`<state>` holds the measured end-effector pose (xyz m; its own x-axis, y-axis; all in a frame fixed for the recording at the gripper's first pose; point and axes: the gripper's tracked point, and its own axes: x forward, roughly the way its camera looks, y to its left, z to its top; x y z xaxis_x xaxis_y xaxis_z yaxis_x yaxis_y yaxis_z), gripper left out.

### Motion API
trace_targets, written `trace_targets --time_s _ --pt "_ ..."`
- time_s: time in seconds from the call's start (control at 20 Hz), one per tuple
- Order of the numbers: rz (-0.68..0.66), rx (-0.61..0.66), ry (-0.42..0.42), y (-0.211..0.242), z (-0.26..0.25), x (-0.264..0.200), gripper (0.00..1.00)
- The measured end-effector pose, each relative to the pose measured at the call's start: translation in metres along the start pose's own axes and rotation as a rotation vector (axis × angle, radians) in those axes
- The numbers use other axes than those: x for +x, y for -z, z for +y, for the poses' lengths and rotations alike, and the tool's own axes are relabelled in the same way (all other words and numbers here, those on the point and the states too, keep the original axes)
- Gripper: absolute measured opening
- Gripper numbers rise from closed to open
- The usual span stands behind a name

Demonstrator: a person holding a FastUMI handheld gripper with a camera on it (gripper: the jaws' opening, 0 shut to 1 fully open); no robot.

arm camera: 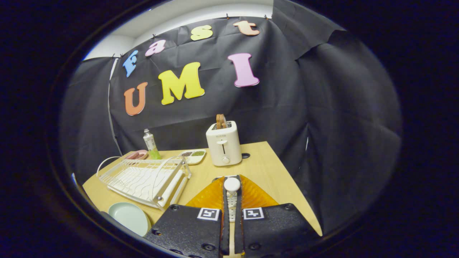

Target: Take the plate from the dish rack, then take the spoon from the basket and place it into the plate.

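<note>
From the gripper view I see my gripper (231, 186) with its two fingers drawn narrow, pressing from both sides on a white spoon (232, 185). The spoon's rounded end sticks up between the fingertips, and a pale strip of it runs down the slim gap between the fingers. Directly under the fingers sits a ribbed, translucent orange plastic basket (252, 195), spreading out on either side of them on the light wooden table (267, 168).

To the left of the fingers, near the table's front edge, lies a pale mint-green round plate (129, 217), flat on the wood and just in front of the white wire dish rack (145, 179). I cannot see anything standing in the rack's slots.

Beyond the fingers, towards the back of the table, stands a white two-slot toaster (224, 143) with a brown slice of toast (221, 121) poking up from the top. Left of the toaster lies a white divided tray (193, 156) with dark and green fillings. Further left stands a small upright tube (151, 144) with a green base, and beside it a pink dish (137, 155) holding something reddish that I cannot make out.
</note>
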<state>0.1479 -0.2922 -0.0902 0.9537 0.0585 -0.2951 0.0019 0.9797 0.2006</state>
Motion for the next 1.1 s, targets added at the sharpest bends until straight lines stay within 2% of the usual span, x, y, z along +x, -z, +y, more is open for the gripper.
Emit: trace_targets --time_s 0.2,0.3,0.45,0.6,0.8,0.9,1.1 --pt "-0.043 -0.067 0.002 -0.03 0.024 -0.041 0.11" --pt "-0.05 -0.104 -0.047 -0.042 0.053 -0.062 0.11" --pt "-0.027 -0.105 -0.174 -0.047 0.111 -0.089 0.1" --pt "0.04 -0.121 -0.319 -0.03 0.168 -0.103 0.11" --pt "0.16 -0.165 -0.463 0.007 0.229 -0.115 0.11" --pt "0.226 -0.19 -0.514 0.03 0.251 -0.118 0.1" --pt "0.332 -0.27 -0.548 0.075 0.273 -0.117 0.11"
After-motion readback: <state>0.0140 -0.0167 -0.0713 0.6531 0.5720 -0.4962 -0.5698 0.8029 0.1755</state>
